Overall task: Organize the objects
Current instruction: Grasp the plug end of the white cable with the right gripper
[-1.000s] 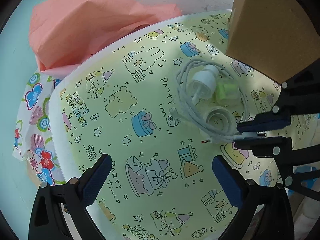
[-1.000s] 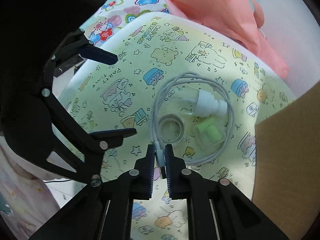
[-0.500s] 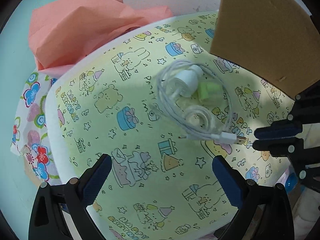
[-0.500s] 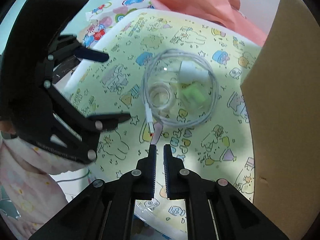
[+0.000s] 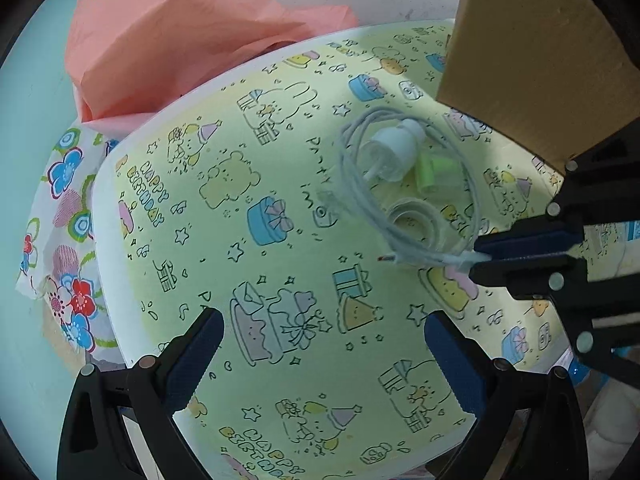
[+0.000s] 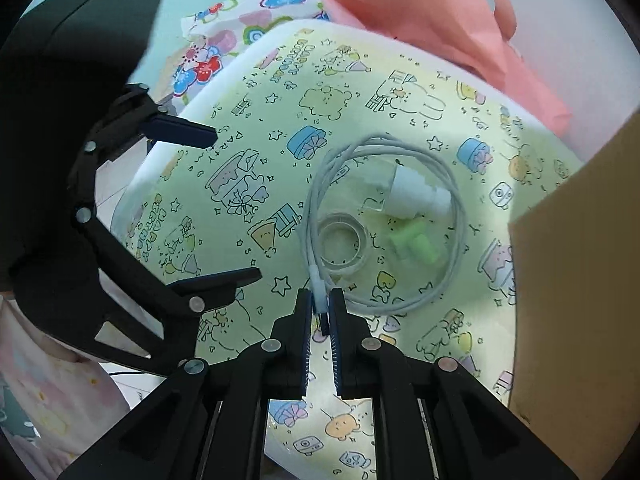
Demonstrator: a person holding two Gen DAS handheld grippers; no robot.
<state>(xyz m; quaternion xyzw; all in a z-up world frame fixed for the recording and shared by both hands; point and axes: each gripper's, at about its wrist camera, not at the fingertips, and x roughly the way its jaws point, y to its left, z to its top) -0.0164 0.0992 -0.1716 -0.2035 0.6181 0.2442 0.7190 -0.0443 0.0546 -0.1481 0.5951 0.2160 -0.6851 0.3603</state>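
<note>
Though coiled ahead, cable (image 6: 384,304) end betw. right tongs (image 6: 320,312).

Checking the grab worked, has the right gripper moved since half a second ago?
Yes. The right gripper has come forward onto the cable plug, which lay clear ahead of its tips, and is now shut on it beside the tape ring.

Pale yellow-green sheet (image 5: 280,240) printed with cartoon bears, cakes and blue gift boxes; white cable (image 6: 400,152); light green plug (image 6: 416,242); salmon-pink paper (image 5: 180,40); white floral cloth (image 5: 64,200) in blue and red; brown cardboard (image 5: 532,48).
</note>
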